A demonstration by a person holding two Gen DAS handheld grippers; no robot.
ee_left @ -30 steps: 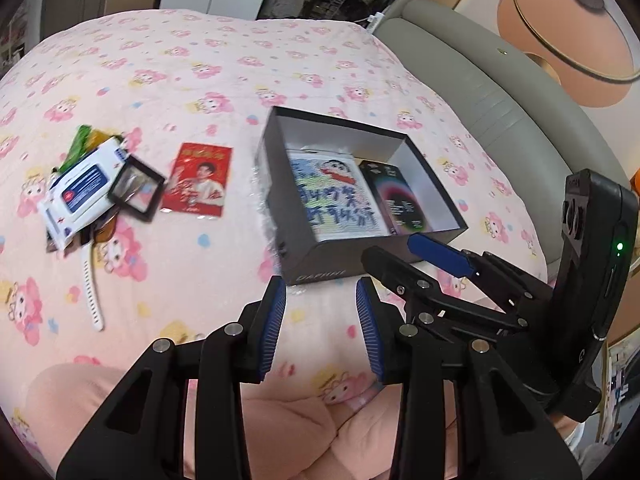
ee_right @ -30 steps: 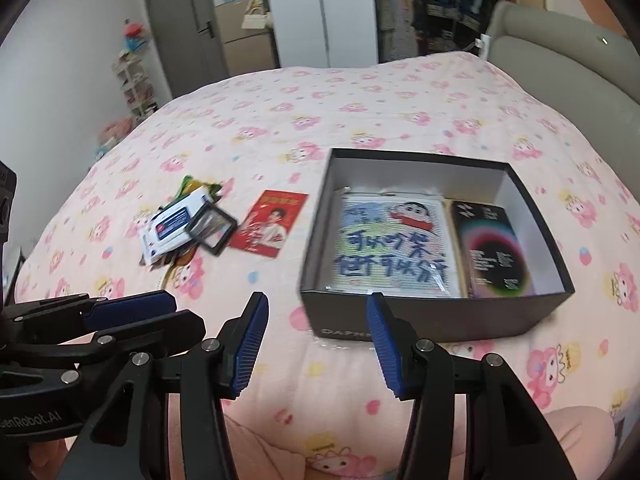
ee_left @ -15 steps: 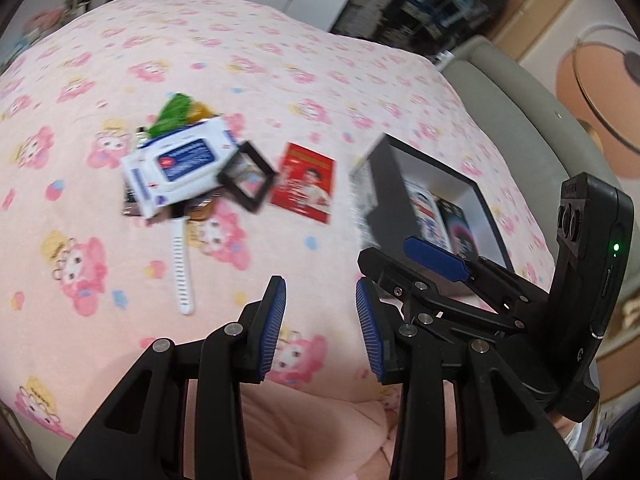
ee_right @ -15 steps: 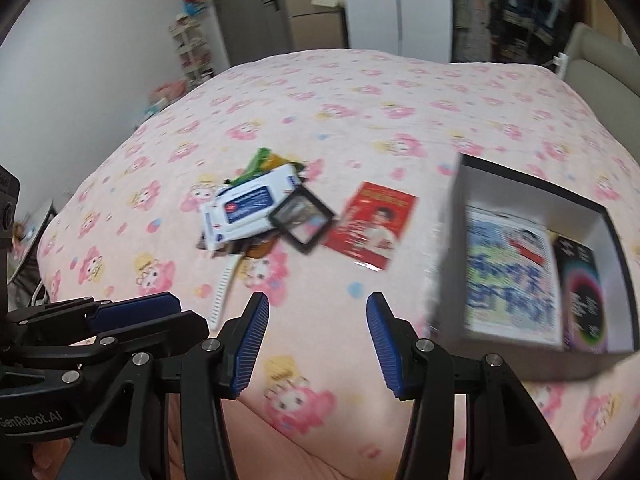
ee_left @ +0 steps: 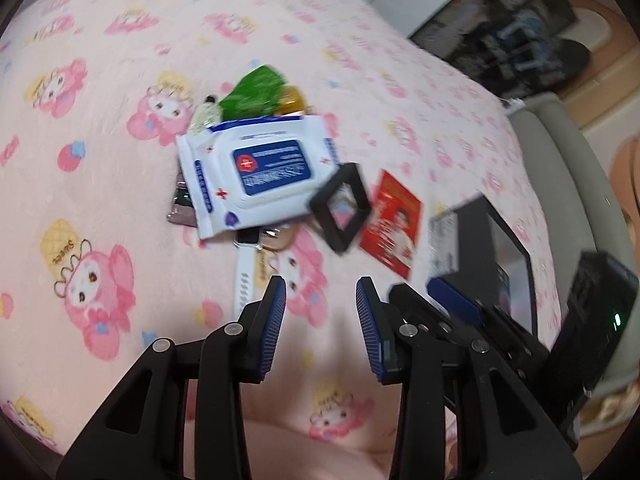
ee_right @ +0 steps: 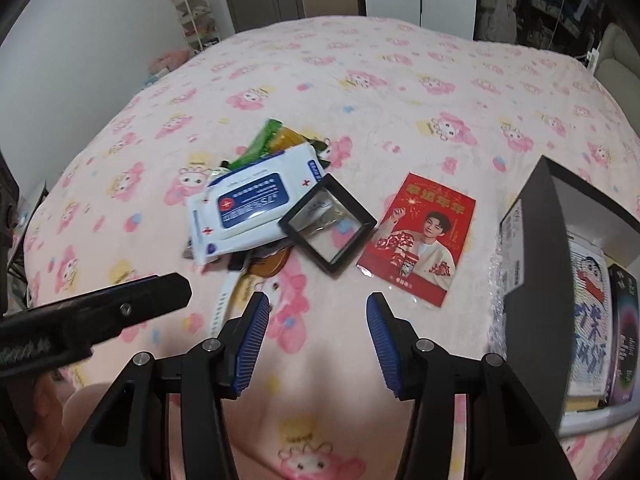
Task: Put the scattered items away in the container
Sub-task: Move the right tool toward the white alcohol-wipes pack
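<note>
1. Left gripper (ee_left: 321, 298): blue-padded fingers spread apart, nothing between them, held above the pink cartoon-print blanket (ee_left: 100, 160) in the lower centre of the left wrist view.
2. Right gripper (ee_right: 314, 312): fingers likewise spread wide and empty, lower centre of the right wrist view. In the left wrist view it appears at lower right, just beside the left one.
3. Scattered pile, centre of both views. On top lies a white wipes pack (ee_right: 250, 206) with a blue label and small red crosses, flat and soft-sided.
4. A black square frame (ee_right: 328, 228) with a clear, reflective middle leans against the pack's right edge, overlapping it.
5. Behind the pack, toward the upper part of the frame, a green packet (ee_right: 264, 140) and an amber packet (ee_right: 288, 138) stick out. Details too blurred in the left wrist view.
6. A white watch strap (ee_right: 222, 300) runs out from under the pack toward the grippers; a brown round item (ee_right: 270, 266) lies half hidden beside it.
7. A red card (ee_right: 420, 240) showing a person in a pale jacket lies flat just right of the frame, apart from the pile.
8. Black box (ee_right: 528, 264), right edge of the right wrist view, open-topped with a white interior. Inside: a cartoon-printed booklet (ee_right: 588, 320) and a dark booklet (ee_right: 626, 340), side by side.
</note>
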